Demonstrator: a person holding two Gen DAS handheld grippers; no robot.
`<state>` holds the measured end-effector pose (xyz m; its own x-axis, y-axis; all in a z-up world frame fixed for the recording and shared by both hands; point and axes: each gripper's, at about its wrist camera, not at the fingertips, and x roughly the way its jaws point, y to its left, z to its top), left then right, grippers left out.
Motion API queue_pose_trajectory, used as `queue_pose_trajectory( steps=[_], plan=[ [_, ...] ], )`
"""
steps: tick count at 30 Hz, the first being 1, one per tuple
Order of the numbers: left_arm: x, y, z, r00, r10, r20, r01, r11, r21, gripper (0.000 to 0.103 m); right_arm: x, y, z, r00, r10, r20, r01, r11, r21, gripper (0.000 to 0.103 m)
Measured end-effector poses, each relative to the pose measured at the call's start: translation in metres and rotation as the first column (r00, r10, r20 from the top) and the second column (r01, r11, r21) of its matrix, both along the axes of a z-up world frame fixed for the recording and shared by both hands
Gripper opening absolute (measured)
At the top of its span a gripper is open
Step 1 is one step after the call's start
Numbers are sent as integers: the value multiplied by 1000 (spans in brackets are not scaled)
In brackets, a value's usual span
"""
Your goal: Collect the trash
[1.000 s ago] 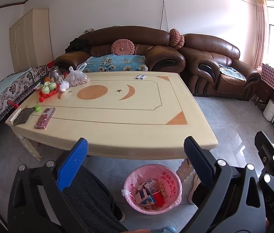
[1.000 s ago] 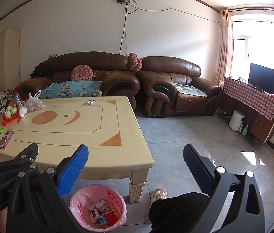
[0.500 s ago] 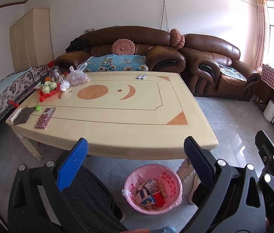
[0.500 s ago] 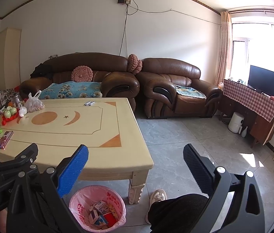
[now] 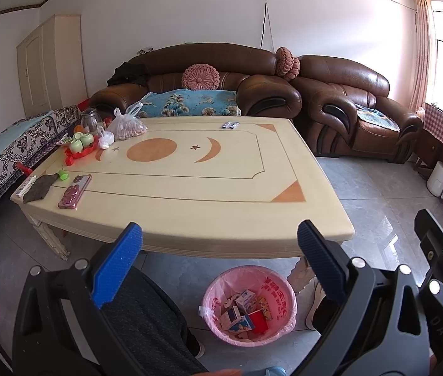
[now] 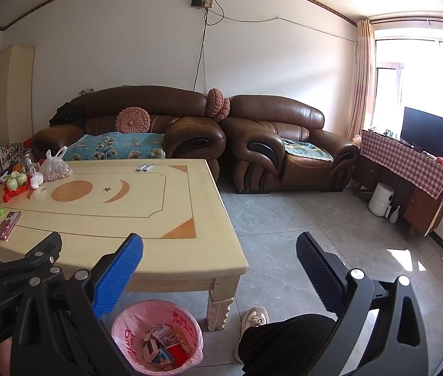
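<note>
The cream tabletop (image 5: pixel 208 188) stands before the brown sofa (image 5: pixel 196 75). Beneath its near edge, a pink-lined trash bin (image 5: pixel 248 307) on the floor holds small cartons (image 5: pixel 237 313). Left tongs (image 5: pixel 219 266) and right tongs (image 6: pixel 219 269) hover wide open, gripping nothing.

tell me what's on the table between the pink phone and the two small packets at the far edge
Bare tabletop with its inlaid orange circle, star and crescent lies between pink phone and packets, in both views.

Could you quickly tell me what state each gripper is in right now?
Left gripper: open, holding nothing.
Right gripper: open, holding nothing.
</note>
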<state>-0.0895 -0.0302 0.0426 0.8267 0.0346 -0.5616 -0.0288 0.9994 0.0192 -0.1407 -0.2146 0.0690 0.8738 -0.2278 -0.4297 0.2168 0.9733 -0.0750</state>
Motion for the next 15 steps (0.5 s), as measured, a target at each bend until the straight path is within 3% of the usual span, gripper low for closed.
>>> queue_pose_trajectory(
  steps=[15],
  plan=[
    [2, 1, 0, 1000, 11, -18, -11, 1000, -9, 97, 1, 0, 1, 1000, 10, 0, -10, 1000, -1, 96]
  ],
)
